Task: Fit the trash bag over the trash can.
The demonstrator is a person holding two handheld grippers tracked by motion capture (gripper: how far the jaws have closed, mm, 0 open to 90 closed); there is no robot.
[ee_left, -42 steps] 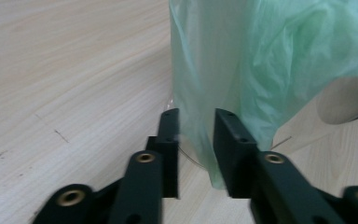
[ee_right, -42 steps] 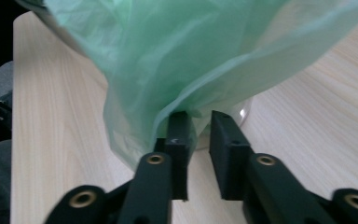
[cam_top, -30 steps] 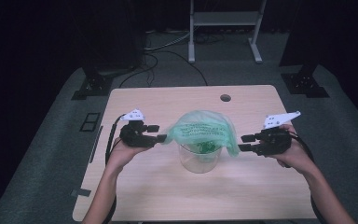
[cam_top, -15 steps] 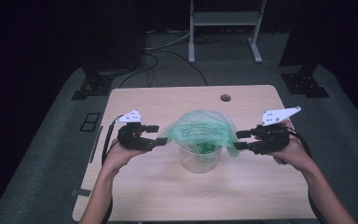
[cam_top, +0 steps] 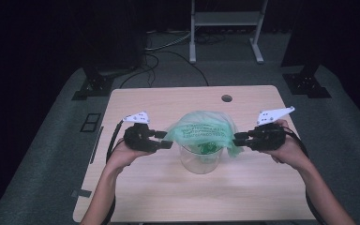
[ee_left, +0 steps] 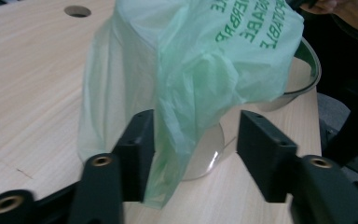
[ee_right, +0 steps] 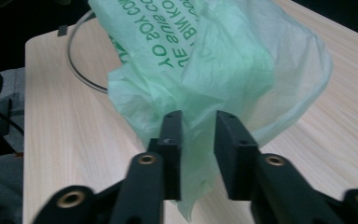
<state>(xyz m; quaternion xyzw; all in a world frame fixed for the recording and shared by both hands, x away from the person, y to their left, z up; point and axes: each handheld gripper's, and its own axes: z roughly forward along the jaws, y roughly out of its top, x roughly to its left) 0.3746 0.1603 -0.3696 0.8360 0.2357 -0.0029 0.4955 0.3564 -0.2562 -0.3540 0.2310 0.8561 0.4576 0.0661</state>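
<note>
Left gripper (cam_top: 168, 140) closing with jaws apart and a fold of thin green plastic bag (cam_top: 204, 132) between them, only one pad touching; right gripper (cam_top: 238, 138) closing too, narrow, film between the pads though a firm pinch cannot be told. Pale wooden table (cam_top: 136, 105), smooth; mid-table, draped over a clear, rigid plastic container (cam_top: 200, 159), that bag: likely feather-light, limp, slippery, tearable, best taken by its bunched side edges.

The bag (cam_top: 201, 133) is pale translucent green with darker green lettering. The container (cam_top: 200, 161) under it looks clear, perhaps plastic. The table (cam_top: 168, 101) is light wood-grain, and both grippers' jaws are black.
</note>
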